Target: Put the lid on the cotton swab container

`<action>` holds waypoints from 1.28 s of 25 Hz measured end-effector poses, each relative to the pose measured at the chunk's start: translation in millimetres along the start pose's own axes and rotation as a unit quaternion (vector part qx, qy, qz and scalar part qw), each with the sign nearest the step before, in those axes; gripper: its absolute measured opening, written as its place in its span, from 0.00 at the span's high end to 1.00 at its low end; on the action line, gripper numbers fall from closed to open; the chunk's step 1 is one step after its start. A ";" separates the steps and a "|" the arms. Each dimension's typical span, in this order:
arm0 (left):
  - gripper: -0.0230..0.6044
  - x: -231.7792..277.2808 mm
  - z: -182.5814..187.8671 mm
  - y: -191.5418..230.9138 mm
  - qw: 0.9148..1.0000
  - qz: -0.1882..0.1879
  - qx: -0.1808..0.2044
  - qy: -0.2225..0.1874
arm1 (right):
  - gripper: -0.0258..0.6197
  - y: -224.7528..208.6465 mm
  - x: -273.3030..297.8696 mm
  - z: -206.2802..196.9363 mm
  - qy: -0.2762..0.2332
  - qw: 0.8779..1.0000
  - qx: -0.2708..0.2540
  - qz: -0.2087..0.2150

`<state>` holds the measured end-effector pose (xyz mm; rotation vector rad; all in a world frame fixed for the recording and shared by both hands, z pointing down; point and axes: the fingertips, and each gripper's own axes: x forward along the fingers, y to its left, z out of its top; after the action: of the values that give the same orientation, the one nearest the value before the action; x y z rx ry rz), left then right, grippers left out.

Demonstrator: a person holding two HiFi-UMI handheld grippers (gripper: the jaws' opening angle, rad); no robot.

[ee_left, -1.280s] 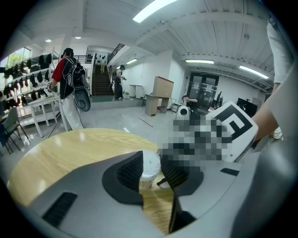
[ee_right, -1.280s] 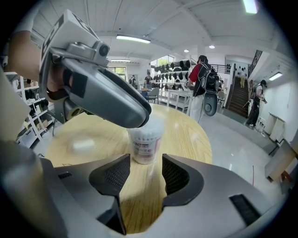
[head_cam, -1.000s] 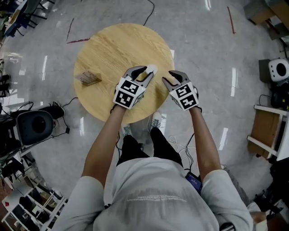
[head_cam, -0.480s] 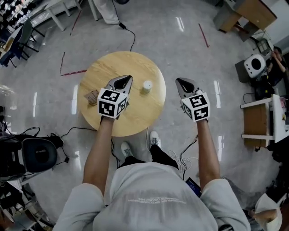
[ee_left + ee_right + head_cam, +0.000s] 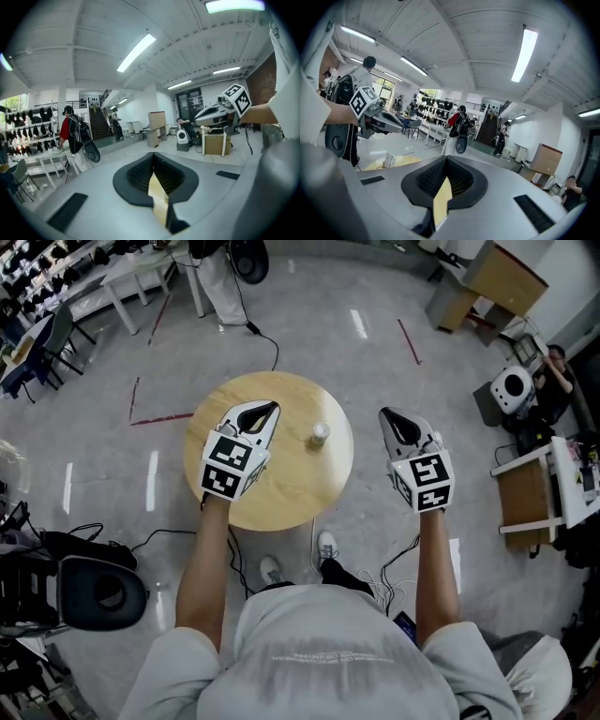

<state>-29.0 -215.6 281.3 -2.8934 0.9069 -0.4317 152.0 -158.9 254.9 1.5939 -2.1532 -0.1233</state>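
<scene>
While my left gripper and right gripper hold their jaws together, empty, the cotton swab container stands upright on the table between the 2, nearer my left.

A glossy grey floor fills the hall, streaked with white reflections of the lamps, crossed by red tape lines and black cables. A round wooden table stands at the middle. A white table stands at the upper left and a wooden cabinet at the upper right. The white ribbed ceiling carries long strip lights. A staircase rises at the far wall, beside racks of dark goods and a bright window.
</scene>
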 end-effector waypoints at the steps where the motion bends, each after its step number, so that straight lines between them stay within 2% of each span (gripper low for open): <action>1: 0.93 -6.8 4.7 -0.6 1.000 0.000 0.007 -0.006 | 0.92 4.3 -4.5 7.4 -0.005 1.000 -0.002 -0.004; 9: 0.93 -58.0 31.7 -13.0 0.998 -0.005 0.053 -0.042 | 0.92 41.6 -33.6 47.8 -0.030 0.999 -0.015 -0.031; 16: 0.93 -89.1 55.5 -20.7 0.994 -0.003 0.078 -0.073 | 0.92 64.7 -55.3 68.4 -0.038 0.997 -0.050 -0.041; 24: 0.93 -112.3 86.7 -36.9 0.990 -0.007 0.102 -0.101 | 0.92 75.3 -75.5 91.6 -0.062 0.996 -0.061 -0.034; 32: 0.93 -125.3 94.5 -42.0 0.987 -0.005 0.113 -0.110 | 0.92 85.2 -81.8 106.2 -0.077 0.994 -0.070 -0.028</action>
<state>-77.1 -110.6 167.1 -2.6734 0.7552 -0.1937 51.9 -76.0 163.7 1.6089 -2.1614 -0.4194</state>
